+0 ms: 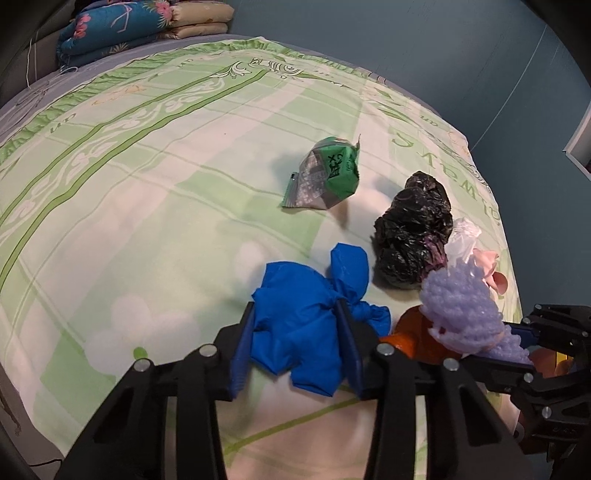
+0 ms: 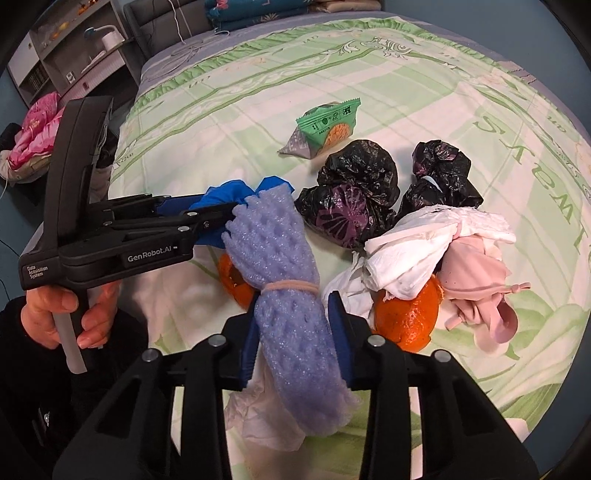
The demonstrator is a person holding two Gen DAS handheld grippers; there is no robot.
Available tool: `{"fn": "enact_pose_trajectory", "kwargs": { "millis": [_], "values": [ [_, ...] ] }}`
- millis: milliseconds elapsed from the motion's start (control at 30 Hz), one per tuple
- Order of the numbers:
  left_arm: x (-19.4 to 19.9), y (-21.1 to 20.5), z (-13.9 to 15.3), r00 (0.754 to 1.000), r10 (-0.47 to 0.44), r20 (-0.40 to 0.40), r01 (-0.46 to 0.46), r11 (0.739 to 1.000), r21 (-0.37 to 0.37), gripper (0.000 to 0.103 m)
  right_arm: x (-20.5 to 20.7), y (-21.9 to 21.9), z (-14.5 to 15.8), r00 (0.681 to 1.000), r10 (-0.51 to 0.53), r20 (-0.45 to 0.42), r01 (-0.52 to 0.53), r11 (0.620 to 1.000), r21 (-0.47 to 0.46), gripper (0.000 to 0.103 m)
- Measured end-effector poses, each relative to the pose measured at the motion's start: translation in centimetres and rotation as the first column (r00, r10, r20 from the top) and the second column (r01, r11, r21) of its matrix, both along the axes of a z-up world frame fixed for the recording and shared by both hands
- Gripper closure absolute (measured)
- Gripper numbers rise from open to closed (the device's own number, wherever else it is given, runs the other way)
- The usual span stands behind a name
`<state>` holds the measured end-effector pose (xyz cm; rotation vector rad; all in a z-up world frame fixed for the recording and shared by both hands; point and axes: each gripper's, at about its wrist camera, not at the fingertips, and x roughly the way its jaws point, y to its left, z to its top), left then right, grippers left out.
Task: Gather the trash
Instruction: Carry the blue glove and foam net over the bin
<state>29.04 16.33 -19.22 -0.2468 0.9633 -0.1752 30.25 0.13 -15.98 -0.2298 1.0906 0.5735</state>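
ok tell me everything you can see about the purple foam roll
The foam roll is pale lilac dimpled foam netting, rolled into a bundle and cinched at the middle by a beige rubber band. It lies lengthwise between the right gripper fingers, which are shut on it. Its far end reaches the left gripper tip; white tissue and an orange peel lie beneath.

A green patterned bedsheet [image 1: 147, 192], folded floral quilts [image 1: 122, 26], and a grey shelf unit [image 2: 74, 62].
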Motion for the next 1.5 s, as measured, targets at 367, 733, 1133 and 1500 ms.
{"fn": "enact_pose_trajectory", "kwargs": {
  "millis": [367, 733, 1133, 1500],
  "values": [
    [-1.1, 0.5, 1.9, 1.0, 0.013, 0.019, -0.011, 0.998, -0.064, 0.086, -1.3, -1.2, 2.1, 0.998, -0.039, 0.058, 0.037, 0.999, 0.03, 0.081],
    [-4.6, 1.8, 5.4, 0.996, 0.049, 0.075, -0.046, 0.998, -0.036, 0.087, -4.3, -4.5, 5.8, 0.991, -0.101, 0.089, 0.091, 0.99, 0.109, 0.081],
    [-8.9, 2.0, 9.0, 0.988, 0.082, 0.134, -0.081, 0.997, -0.017, 0.087, -8.9, -8.2, 8.7, 0.98, -0.152, 0.13, 0.132, 0.98, 0.15, 0.081],
    [-11.6, -0.9, 13.1, 0.976, 0.043, 0.213, -0.043, 0.999, -0.007, 0.087, -12.8, -11.7, 11.8, 0.963, -0.199, 0.183, 0.162, 0.967, 0.197, 0.081]
  ]
}}
